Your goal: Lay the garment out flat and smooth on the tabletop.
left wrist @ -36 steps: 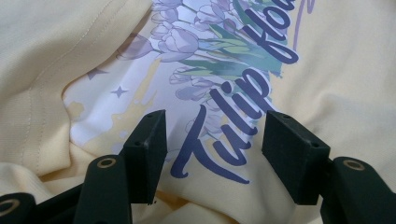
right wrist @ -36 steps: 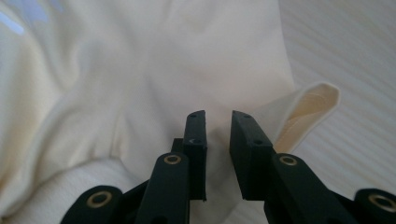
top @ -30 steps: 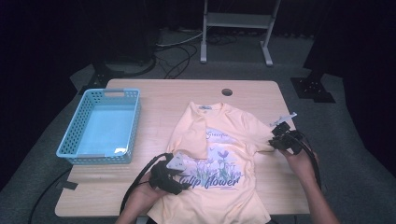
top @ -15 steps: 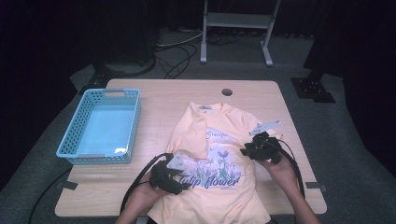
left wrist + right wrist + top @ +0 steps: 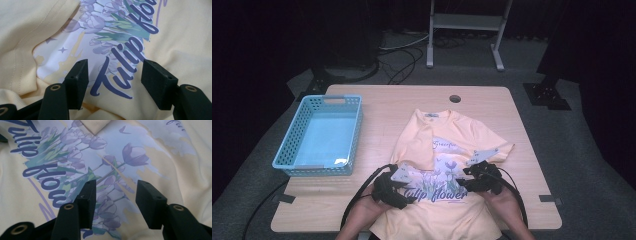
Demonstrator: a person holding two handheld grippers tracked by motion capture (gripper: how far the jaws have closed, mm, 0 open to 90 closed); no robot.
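Jaws of both grippers wide apart — empty, over yellow T-shirt point(image 5: 447, 150).

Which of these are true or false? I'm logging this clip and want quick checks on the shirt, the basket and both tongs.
1. The yellow T-shirt lies printed side up on the table. True.
2. The blue basket holds a folded shirt. False: nothing lies in it.
3. The left tongs are open above the "Tulip" lettering. True.
4. The right tongs are shut on a sleeve. False: they are open over the flower print.
5. The basket sits right of the shirt. False: it sits to its left.
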